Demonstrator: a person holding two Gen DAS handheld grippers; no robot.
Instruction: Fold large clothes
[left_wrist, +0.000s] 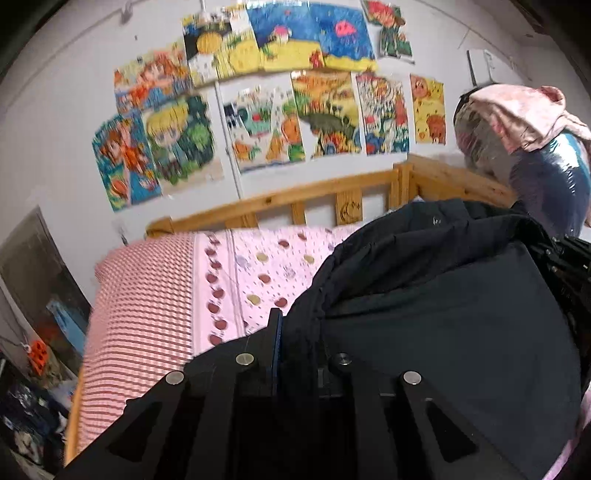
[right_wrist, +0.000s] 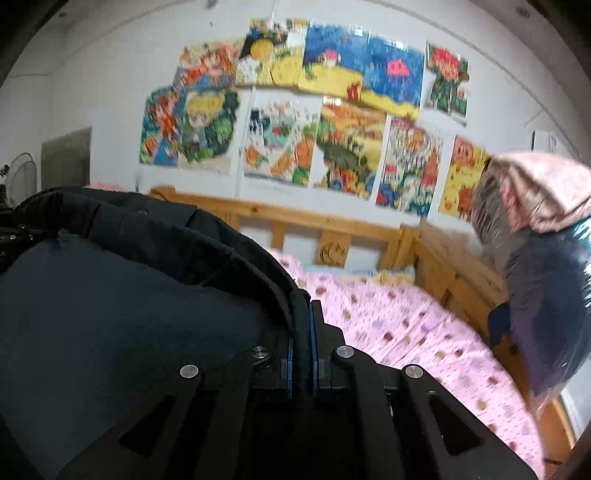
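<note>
Over pink bed (left_wrist: 258, 266), 1 dark jacket (left_wrist: 424, 295), left hand-held gripper (left_wrist: 291, 332) & right hand-held gripper (right_wrist: 304, 314) both clamped on it

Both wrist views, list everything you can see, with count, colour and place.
jacket: one, dark navy, held up over the bed between both tools
bed sheet: one, pink with dots, on the bed
striped cover: one, red and white, left part of the bed
bed rail: one, light wood, along the wall and the right end
drawings: about a dozen, bright colours, taped on the white wall
plastic-wrapped bundle: one, blue under clear film, at the right end of the bed
pink cloth: one, draped on top of the bundle
left tool: black, shut on a jacket edge
right tool: black, shut on a jacket edge
</note>
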